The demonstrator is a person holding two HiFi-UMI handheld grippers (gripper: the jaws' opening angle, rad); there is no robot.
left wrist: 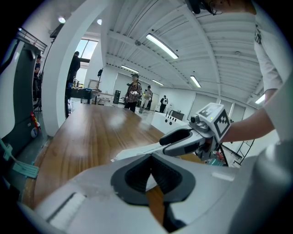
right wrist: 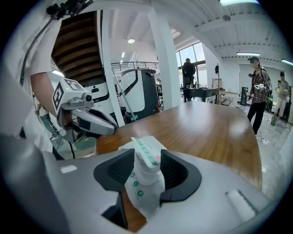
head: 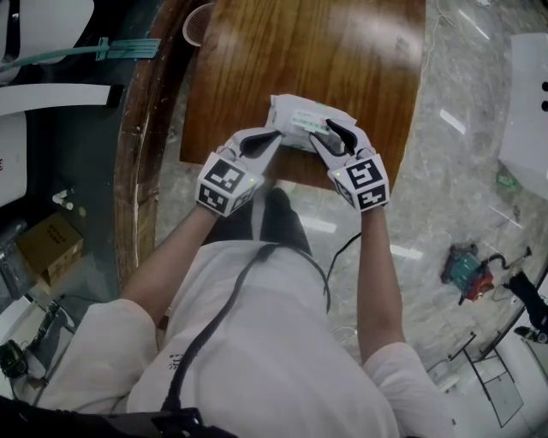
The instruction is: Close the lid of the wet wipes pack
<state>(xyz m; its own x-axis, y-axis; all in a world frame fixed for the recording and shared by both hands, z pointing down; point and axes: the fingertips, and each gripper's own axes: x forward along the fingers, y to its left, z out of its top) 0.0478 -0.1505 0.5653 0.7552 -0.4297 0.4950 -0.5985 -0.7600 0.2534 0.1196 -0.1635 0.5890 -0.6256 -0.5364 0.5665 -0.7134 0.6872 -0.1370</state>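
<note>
The white wet wipes pack (head: pixel 297 120) lies near the front edge of the brown wooden table (head: pixel 257 60), with a green-striped lid label on top. My right gripper (head: pixel 324 133) is shut on the pack's right end. In the right gripper view the soft pack (right wrist: pixel 144 160) bulges up between the pads of that gripper (right wrist: pixel 147 167). My left gripper (head: pixel 272 137) is at the pack's left edge. In the left gripper view its jaws (left wrist: pixel 151 157) meet at the tips with nothing seen between them. The pack (left wrist: pixel 137 150) lies just beyond. Whether the lid lies flat is unclear.
A paper cup (head: pixel 199 21) stands at the table's far left corner. The table's front edge runs right under both grippers. A cardboard box (head: pixel 50 244) and tools (head: pixel 467 272) lie on the floor. Several people stand far across the room (left wrist: pixel 133 91).
</note>
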